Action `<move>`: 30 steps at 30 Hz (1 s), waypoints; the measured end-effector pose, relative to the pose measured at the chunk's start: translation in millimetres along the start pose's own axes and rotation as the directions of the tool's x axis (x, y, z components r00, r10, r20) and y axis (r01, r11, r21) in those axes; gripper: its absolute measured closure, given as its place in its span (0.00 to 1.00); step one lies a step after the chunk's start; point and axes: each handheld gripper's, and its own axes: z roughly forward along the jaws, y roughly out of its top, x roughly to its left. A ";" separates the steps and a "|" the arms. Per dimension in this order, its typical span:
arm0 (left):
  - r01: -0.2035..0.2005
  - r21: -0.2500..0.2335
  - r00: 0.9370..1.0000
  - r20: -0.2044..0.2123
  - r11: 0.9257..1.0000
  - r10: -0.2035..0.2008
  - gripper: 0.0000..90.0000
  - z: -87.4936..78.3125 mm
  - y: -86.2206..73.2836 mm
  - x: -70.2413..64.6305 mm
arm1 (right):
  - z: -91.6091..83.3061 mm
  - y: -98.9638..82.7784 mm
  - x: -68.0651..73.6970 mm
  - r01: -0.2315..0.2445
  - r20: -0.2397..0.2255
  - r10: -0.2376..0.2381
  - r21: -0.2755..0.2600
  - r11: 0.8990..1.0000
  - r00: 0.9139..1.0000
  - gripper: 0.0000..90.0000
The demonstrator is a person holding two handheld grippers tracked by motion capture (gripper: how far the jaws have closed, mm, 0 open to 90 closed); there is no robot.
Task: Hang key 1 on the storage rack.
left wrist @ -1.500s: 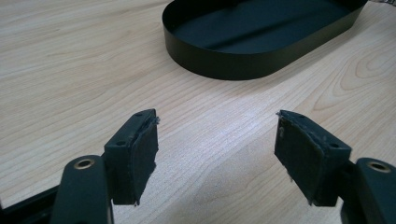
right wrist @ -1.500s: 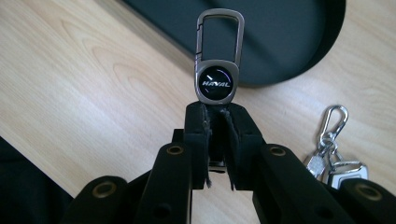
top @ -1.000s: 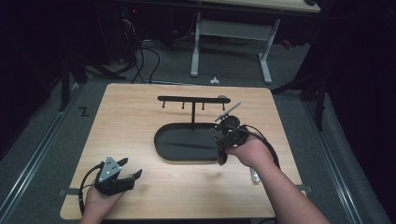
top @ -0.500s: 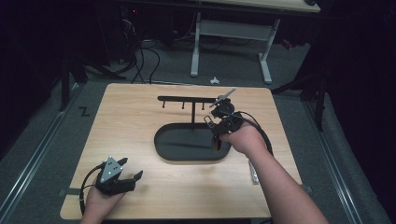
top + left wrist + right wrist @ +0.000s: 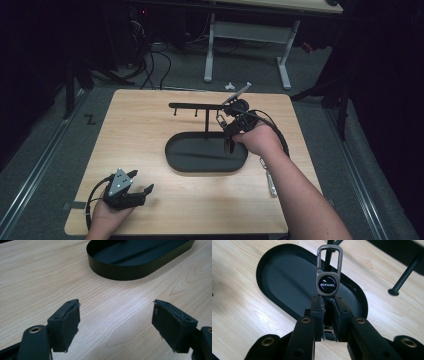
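The right gripper (image 5: 328,302) has its jaws pressed together on the lower end of a metal key fob (image 5: 328,283). The fob stands upright above the pads, with a round dark badge reading HAVAL and a clip loop at its top. In the high view the right gripper (image 5: 225,122) sits over the far right end of the oval black tray (image 5: 182,162), close under the horizontal bar of the black hanger stand (image 5: 197,106) that rises from the tray. The fob (image 5: 220,119) hangs just below that bar, near its right end. Against the picture a second ago, this hand has moved away from the tray's right rim toward the bar and a little higher; half a second ago it was already nearly where it is now. The grip on the fob looks the same throughout.

The left gripper (image 5: 116,322) is spread wide with nothing between its pads, resting low over the wooden table (image 5: 145,125), on the near side of the tray and to its left. In the high view the left gripper (image 5: 125,192) lies where it lay in both earlier pictures.
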 end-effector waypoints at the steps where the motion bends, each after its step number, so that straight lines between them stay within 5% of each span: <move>1: 0.001 0.001 1.000 0.002 1.000 -0.001 0.26 0.0 0.1 0.2 | -0.6 1.4 0.3 0.003 0.001 -0.003 0.000 1.000 1.000 0.89; 30: 0.011 0.010 1.000 0.021 1.000 -0.011 0.26 -1.3 -0.8 2.5 | 33.9 21.1 -4.5 -0.019 0.063 0.019 0.013 1.000 0.998 0.89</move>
